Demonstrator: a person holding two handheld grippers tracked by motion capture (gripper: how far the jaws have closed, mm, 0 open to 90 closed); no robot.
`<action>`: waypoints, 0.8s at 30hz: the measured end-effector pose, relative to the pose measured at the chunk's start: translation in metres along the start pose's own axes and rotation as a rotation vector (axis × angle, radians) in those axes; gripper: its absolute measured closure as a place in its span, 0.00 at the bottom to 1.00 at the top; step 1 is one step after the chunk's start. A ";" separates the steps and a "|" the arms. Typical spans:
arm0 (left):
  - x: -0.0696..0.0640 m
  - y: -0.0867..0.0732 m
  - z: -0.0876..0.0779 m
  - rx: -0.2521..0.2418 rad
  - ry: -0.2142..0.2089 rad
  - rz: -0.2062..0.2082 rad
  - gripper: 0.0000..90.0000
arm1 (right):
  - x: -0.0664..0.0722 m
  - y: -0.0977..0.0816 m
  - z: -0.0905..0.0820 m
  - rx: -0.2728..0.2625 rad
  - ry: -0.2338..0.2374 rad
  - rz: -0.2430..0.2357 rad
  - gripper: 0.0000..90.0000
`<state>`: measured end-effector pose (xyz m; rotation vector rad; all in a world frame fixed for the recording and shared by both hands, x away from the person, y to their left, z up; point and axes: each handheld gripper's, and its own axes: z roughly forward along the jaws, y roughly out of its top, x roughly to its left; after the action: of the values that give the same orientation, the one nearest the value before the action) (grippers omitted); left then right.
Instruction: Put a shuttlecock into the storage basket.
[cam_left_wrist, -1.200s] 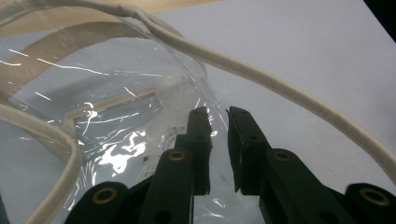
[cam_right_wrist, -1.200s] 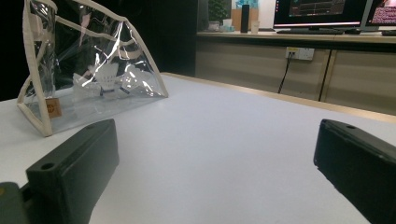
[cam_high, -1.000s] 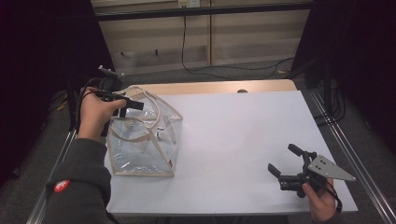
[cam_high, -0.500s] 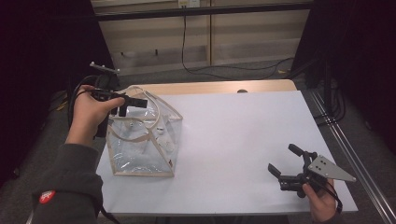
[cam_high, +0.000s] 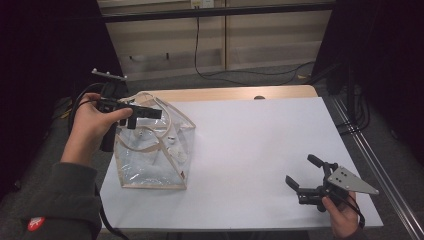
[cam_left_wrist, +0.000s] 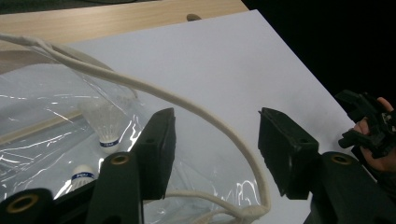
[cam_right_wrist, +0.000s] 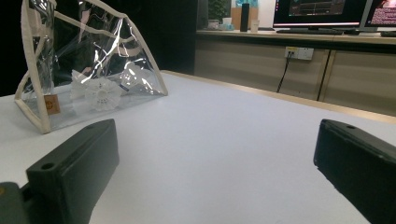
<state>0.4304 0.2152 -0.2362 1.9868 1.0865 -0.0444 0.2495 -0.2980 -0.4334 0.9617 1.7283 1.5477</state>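
Observation:
A clear plastic bag (cam_high: 150, 155) with cream trim stands at the table's left, with white shuttlecocks (cam_high: 173, 146) inside. My left gripper (cam_high: 150, 114) hovers over the bag's top, held by a hand. Its jaws have just been opening. In the left gripper view the left gripper (cam_left_wrist: 215, 135) is open, and the bag's cream cord handle (cam_left_wrist: 205, 114) runs loose between the pads. Shuttlecocks (cam_left_wrist: 105, 126) show through the plastic below. My right gripper (cam_high: 301, 171) rests open near the front right edge, nothing between its jaws. The right gripper (cam_right_wrist: 215, 154) looks across the table at the bag (cam_right_wrist: 88, 70).
The white table top (cam_high: 250, 140) stretches between the bag and the right gripper. A wooden strip (cam_high: 225, 93) edges the far side. Cables (cam_high: 210, 70) lie on the floor behind. Dark curtains flank both sides. Cabinets and monitors (cam_right_wrist: 322, 9) stand beyond the table.
The left hand has lifted slightly and its jaws have spread apart, freeing the bag's cord handle. The right gripper has not moved.

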 end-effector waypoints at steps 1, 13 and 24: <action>-0.001 -0.001 0.001 -0.001 -0.006 0.001 0.49 | 0.000 0.000 0.000 -0.004 -0.002 0.006 0.00; -0.008 -0.007 0.000 -0.030 -0.068 0.017 0.33 | 0.003 0.002 0.003 -0.006 0.015 0.002 0.00; -0.015 -0.013 0.000 -0.021 -0.094 0.056 0.24 | 0.002 0.001 0.003 -0.005 0.015 0.003 0.00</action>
<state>0.4117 0.2087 -0.2391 1.9755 0.9667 -0.0958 0.2514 -0.2950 -0.4323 0.9532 1.7328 1.5642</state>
